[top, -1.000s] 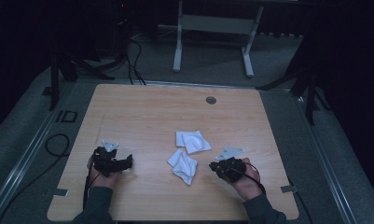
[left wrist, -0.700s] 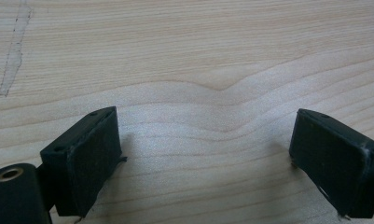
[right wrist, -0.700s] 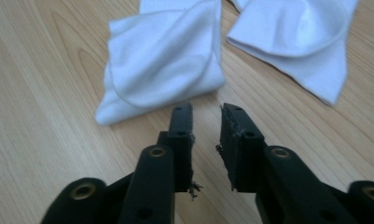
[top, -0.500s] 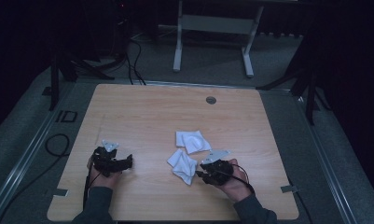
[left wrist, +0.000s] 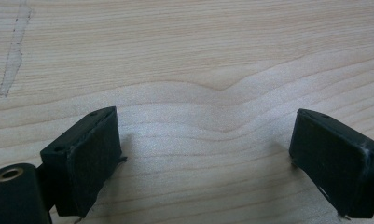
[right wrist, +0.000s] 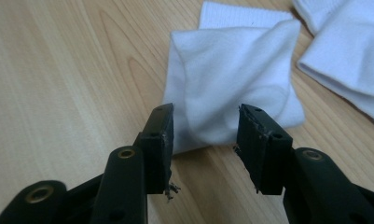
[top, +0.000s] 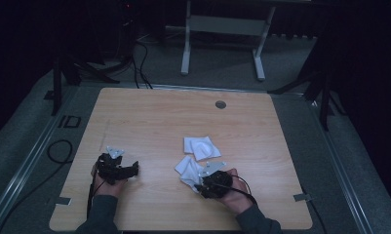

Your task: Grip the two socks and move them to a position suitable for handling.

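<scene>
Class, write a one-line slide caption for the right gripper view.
Right gripper, jaws open, poised over the near edge of a folded white sock on the wooden table.

The right gripper (top: 199,181) overlaps the near white sock (top: 187,168); the far sock (right wrist: 348,51) runs off-frame.

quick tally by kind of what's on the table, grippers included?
White folded cloths: 2, the near cloth at the right gripper and the far cloth beyond it.
Grippers: 2, the right gripper and the left gripper, both with jaws apart.
Round grommet in the table: 1.
Total: 5.
</scene>
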### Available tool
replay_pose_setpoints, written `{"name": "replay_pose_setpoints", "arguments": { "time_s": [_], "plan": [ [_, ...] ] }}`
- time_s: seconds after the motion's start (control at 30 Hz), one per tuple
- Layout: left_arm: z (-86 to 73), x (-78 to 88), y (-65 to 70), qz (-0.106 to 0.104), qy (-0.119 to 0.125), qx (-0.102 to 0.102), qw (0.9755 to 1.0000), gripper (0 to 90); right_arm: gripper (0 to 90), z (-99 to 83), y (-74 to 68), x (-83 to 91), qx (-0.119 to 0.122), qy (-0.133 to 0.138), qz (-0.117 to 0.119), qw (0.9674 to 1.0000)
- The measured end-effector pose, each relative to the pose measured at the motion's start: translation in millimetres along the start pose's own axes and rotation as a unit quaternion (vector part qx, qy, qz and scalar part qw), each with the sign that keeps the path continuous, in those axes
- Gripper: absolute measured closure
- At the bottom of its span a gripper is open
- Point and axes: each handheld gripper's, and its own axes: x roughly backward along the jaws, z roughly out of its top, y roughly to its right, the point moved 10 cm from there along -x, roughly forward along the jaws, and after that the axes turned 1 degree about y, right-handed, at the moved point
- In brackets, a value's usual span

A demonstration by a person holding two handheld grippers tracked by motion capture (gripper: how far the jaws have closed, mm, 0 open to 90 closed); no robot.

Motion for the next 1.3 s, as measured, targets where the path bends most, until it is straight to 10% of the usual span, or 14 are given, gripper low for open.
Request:
{"name": "replay_pose_setpoints", "arguments": {
  "time_s": [0.23,0.93,1.3],
  "plan": [
    [0.0,0.0,0.0,0.000,0.000,0.000,1.0000,8.7,86.1,1.3,3.3,-3.5,-0.012,0.001,0.000,0.9999],
    [0.0,0.0,-0.1,0.000,0.000,0.000,1.0000,8.7,87.1,34.8,33.8,50.0,0.006,0.048,-0.052,0.9975],
    [0.0,0.0,0.0,0.000,0.000,0.000,1.0000,8.7,87.0,18.1,45.2,72.7,0.013,0.043,-0.079,0.9959]
  ]
}}
